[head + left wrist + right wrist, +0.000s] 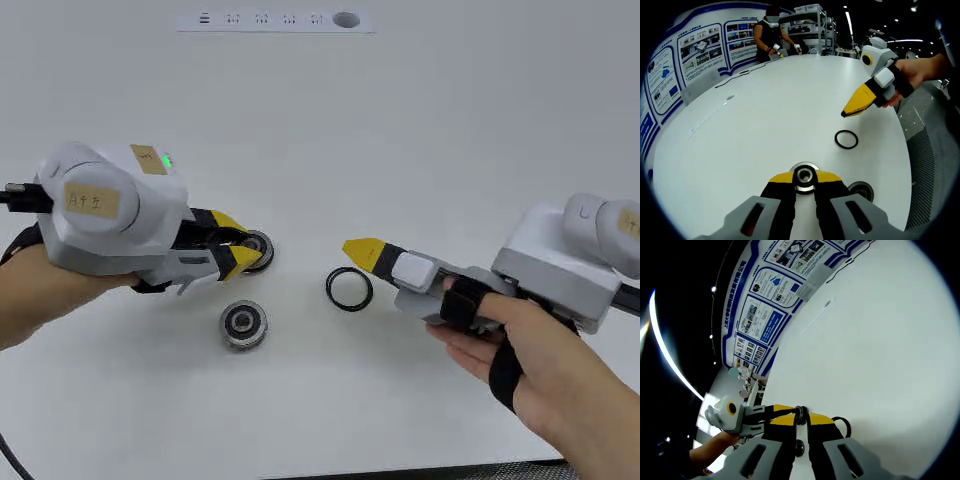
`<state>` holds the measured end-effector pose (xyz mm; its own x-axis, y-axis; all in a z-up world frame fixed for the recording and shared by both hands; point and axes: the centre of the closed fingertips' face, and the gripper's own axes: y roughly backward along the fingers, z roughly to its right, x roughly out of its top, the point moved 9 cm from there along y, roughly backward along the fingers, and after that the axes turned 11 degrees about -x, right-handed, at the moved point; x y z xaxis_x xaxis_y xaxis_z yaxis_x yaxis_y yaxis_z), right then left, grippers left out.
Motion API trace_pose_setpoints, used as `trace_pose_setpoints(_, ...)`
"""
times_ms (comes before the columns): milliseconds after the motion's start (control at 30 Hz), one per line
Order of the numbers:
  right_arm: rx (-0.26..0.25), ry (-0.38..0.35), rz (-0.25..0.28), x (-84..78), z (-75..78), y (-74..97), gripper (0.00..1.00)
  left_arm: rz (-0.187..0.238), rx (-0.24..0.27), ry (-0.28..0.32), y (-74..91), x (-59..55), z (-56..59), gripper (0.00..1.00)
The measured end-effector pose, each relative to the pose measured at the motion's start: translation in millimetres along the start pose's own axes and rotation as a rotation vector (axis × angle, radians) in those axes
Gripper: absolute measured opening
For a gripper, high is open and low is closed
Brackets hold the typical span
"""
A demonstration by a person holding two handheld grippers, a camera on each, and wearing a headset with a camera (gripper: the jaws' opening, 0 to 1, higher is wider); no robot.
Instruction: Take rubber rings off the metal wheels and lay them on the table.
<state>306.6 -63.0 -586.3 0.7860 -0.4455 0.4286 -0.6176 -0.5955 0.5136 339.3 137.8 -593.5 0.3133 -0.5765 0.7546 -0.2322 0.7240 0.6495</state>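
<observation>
Your left gripper (236, 243) is clamped on one wheel (260, 250) on the table (420, 150). Your right gripper (362, 252), jaws closed and empty, hovers just beside a rubber ring (349, 289) lying flat. A second wheel (244, 324) sits near.

We work at a broad white table (420, 140), matte and evenly lit. A white power strip (275, 20) lies flat on it toward the far side in the head view. In the left gripper view we note:
- blue-framed poster boards (700, 47) along the wall
- a dark cable (740, 76) trailing over the tabletop
- a person (769, 30) standing at the far end
- metal shelving (812, 20) behind
- strip lights (849, 22) on a dark ceiling
- a grey perforated floor (932, 150) beside the table's edge
</observation>
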Motion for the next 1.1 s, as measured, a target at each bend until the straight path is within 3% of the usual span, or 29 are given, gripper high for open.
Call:
trace_pose_setpoints(200, 0.063, 0.021, -0.042, 0.1, -14.2, -15.5, 0.16, -0.012, -0.012, -0.019, 0.3, 0.8, -0.8, 0.13)
trace_pose_setpoints(267, 0.103, 0.059, -0.068, -0.3, -19.5, -21.1, 0.2, -0.018, -0.017, -0.021, 0.3, 1.4, -1.6, 0.13)
trace_pose_setpoints(500, 0.172, 0.164, -0.126, -2.4, -29.3, -42.4, 0.35, -0.065, -0.034, -0.029, 0.2, 5.2, -2.7, 0.13)
trace_pose_setpoints(767, 0.194, 0.206, -0.193, -6.5, -31.8, -63.3, 0.51, -0.061, -0.039, -0.032, 1.1, 3.8, -3.2, 0.13)
trace_pose_setpoints(1100, 0.204, 0.204, -0.212, -4.7, -31.7, -77.4, 0.53, -0.067, -0.049, -0.042, 1.0, 3.1, -3.7, 0.13)
